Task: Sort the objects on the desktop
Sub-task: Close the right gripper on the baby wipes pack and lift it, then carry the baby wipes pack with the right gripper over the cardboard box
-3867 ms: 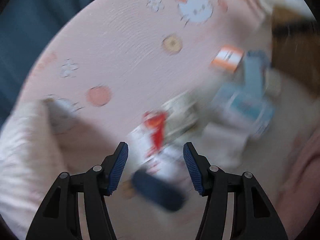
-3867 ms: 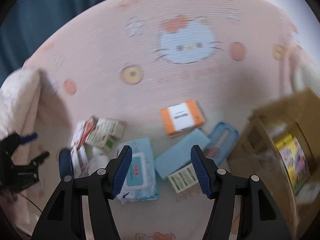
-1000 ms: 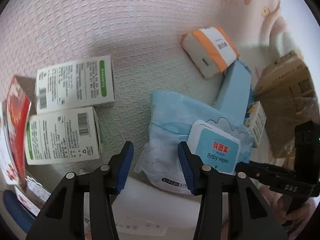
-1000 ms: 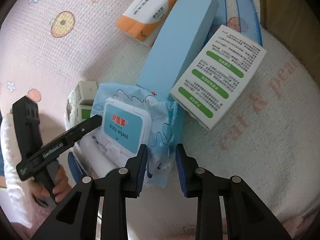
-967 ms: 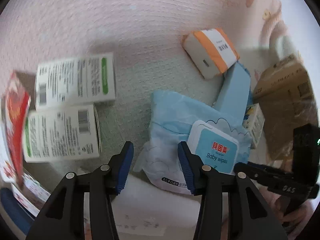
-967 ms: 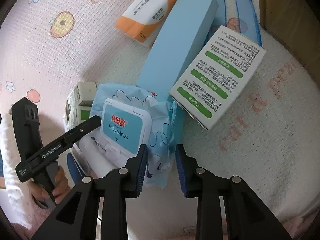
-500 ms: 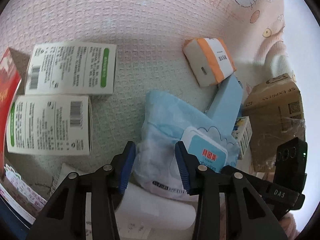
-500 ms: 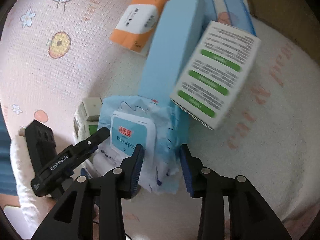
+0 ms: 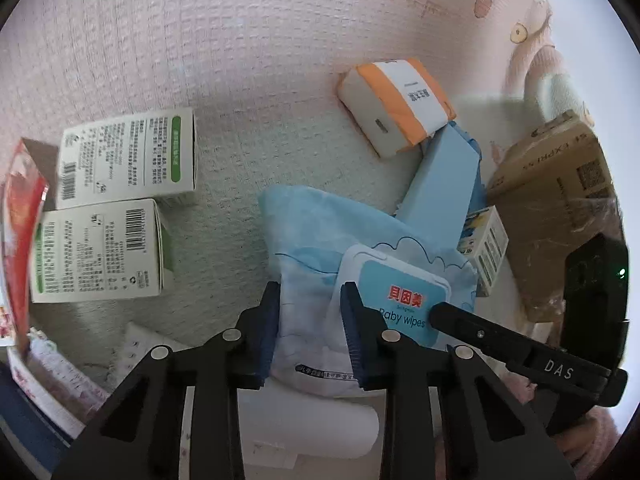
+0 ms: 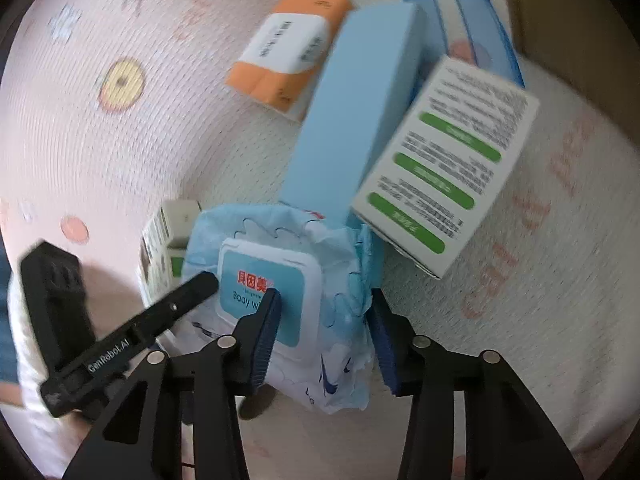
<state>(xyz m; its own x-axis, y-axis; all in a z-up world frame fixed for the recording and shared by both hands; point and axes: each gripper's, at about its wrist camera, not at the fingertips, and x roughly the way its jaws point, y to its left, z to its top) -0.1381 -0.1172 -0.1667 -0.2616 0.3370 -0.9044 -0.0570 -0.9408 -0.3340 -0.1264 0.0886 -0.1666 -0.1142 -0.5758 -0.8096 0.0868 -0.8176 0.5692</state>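
Note:
A light blue pack of baby wipes (image 9: 316,248) with a white flip lid lies among boxes on a pink and white cloth. My left gripper (image 9: 308,328) is shut on the pack's near left end. My right gripper (image 10: 322,328) is shut on the pack (image 10: 280,256) from the other side, one finger on the lid, the other on the crinkled edge. Each gripper shows in the other's view, black, close by.
An orange and white tissue pack (image 9: 396,106), a long blue box (image 9: 440,184), a green-print white box (image 10: 444,164), two white boxes (image 9: 124,160) and red packets (image 9: 20,216) lie around. A brown cardboard box (image 9: 556,200) stands at the right. A white tube (image 9: 304,428) lies underneath.
Both grippers have closed in on the wipes pack from its two ends and now grip it. The left jaws narrowed and the pack has lifted slightly, and both views have shifted.

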